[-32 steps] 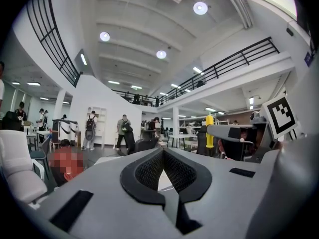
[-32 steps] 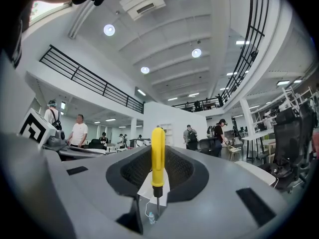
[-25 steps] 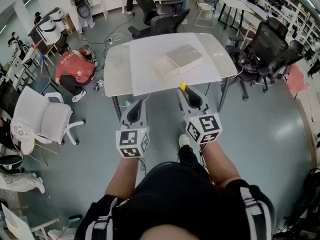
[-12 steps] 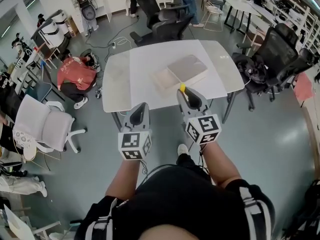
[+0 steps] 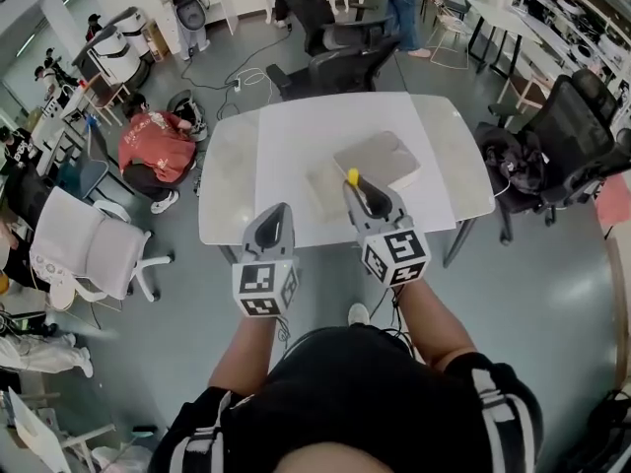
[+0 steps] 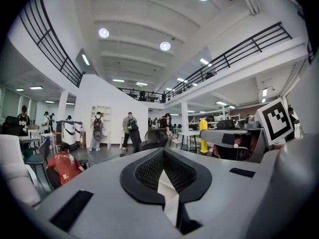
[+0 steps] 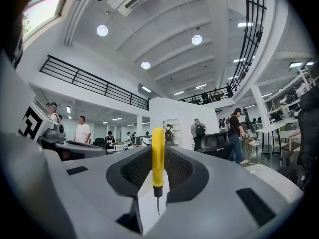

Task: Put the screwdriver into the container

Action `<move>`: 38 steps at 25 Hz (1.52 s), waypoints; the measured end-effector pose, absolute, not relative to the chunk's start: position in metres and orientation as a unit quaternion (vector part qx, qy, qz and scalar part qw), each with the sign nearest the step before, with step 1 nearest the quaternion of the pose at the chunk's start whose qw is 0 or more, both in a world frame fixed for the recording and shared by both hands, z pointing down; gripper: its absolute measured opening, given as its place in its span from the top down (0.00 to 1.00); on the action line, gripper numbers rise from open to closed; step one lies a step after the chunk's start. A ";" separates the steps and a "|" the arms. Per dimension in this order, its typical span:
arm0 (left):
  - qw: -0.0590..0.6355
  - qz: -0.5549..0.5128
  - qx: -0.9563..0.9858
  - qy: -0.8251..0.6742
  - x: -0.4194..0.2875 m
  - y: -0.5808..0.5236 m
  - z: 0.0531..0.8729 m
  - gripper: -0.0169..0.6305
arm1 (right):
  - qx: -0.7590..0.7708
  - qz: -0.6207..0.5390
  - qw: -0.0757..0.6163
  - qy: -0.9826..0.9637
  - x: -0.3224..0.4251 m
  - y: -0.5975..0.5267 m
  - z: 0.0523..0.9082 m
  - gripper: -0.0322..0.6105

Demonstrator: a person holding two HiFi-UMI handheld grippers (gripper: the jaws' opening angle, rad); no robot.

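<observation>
A yellow-handled screwdriver [image 7: 158, 156] stands upright between the jaws of my right gripper [image 7: 157, 185], which is shut on it with the handle up and the thin metal tip pointing down. In the head view its yellow end [image 5: 352, 176] pokes out of the right gripper [image 5: 361, 191] above the near part of the white table [image 5: 286, 131]. Just beyond lies the beige flat container [image 5: 383, 159] with a second shallow beige part [image 5: 321, 182] beside it. My left gripper [image 5: 275, 219] hangs at the table's near edge, and in the left gripper view it [image 6: 163, 176] is shut with nothing held.
Black office chairs stand behind the table [image 5: 340, 62] and at its right [image 5: 557, 141]. A white chair [image 5: 84, 244] is at the left. A person in a red top [image 5: 158, 146] crouches on the floor at the left. Other people stand at the back.
The table and container have come nearer and lower in the head view. Both grippers now reach the table's near edge, the right one over the tabletop. The grip on the screwdriver is unchanged.
</observation>
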State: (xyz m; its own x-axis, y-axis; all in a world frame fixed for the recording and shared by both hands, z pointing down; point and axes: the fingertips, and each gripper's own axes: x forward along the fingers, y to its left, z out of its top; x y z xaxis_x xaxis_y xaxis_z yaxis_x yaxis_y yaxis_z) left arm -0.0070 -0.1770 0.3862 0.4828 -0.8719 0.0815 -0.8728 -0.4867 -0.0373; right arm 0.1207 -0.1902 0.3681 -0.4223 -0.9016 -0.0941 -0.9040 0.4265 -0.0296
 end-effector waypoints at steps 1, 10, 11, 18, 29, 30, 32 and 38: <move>0.005 0.043 0.858 -0.512 -0.003 -0.187 0.386 0.96 | -0.532 0.013 0.045 0.845 0.125 -0.201 0.370 0.83; 0.023 0.038 0.847 -0.529 0.020 -0.254 0.389 0.96 | -0.507 0.005 0.021 0.862 0.137 -0.273 0.379 0.83; 0.024 0.040 0.847 -0.529 0.021 -0.258 0.389 0.96 | -0.505 0.004 0.019 0.863 0.136 -0.277 0.379 0.83; 0.018 0.035 0.853 -0.520 0.015 -0.295 0.389 0.96 | -0.508 -0.011 0.000 0.861 0.123 -0.309 0.396 0.83; 0.030 0.035 0.880 -0.473 -0.035 -0.356 0.394 0.96 | -0.572 -0.058 -0.027 0.818 0.092 -0.367 0.440 0.83; 0.029 0.034 0.880 -0.472 -0.040 -0.360 0.394 0.96 | -0.574 -0.066 -0.032 0.816 0.089 -0.370 0.446 0.83; 0.032 0.034 0.880 -0.473 -0.051 -0.367 0.398 0.96 | -0.578 -0.080 -0.041 0.811 0.084 -0.377 0.458 0.83; 0.047 0.038 0.872 -0.485 -0.074 -0.386 0.409 0.96 | -0.586 -0.137 -0.076 0.795 0.084 -0.396 0.503 0.83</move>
